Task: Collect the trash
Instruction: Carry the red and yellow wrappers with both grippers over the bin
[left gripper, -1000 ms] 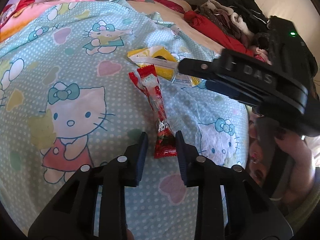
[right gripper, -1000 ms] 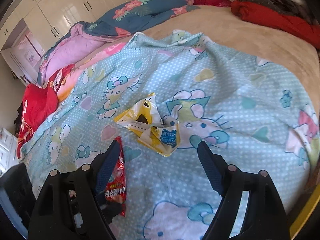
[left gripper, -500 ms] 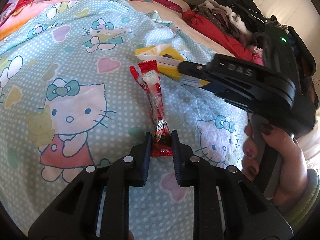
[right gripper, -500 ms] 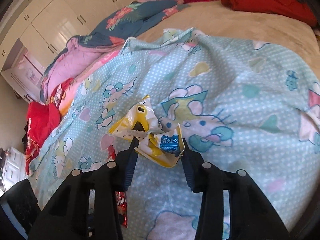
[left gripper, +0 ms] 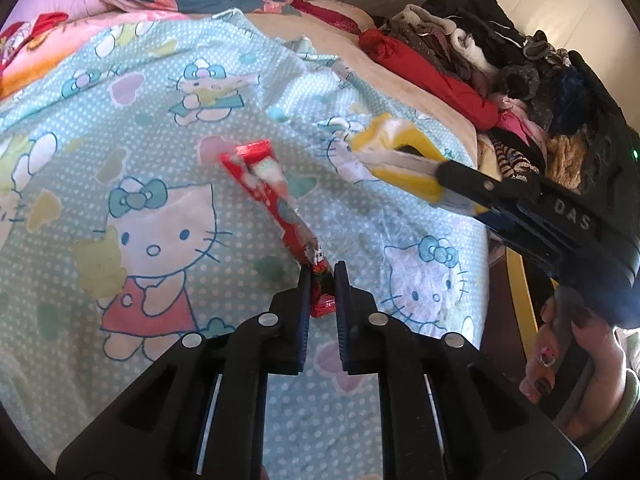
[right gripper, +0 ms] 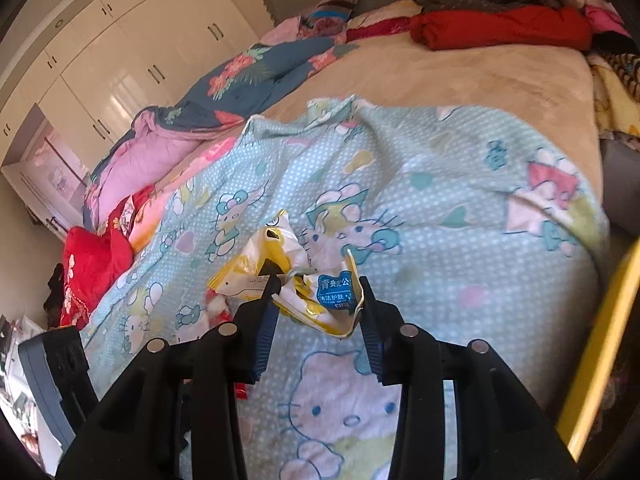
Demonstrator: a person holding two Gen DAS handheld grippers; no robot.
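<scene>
On the cartoon-print blanket [left gripper: 168, 224], your left hand-held gripper [left gripper: 322, 280] has just closed, pinching only the near tip of the red wrapper [left gripper: 276, 200]; such a shallow hold may slip. Your right hand-held gripper [right gripper: 316, 304] clamps the crumpled yellow packet [right gripper: 304, 280], which could tear or spring loose.

The blanket [left gripper: 120, 208] lies spread on the bed [right gripper: 460, 76], with clothes [left gripper: 500, 76] piled along the bed's far right edge. In the left wrist view, the wrapper [left gripper: 276, 204] sits over the blanket's middle, and the packet [left gripper: 400, 160] is right of it and farther back.
</scene>
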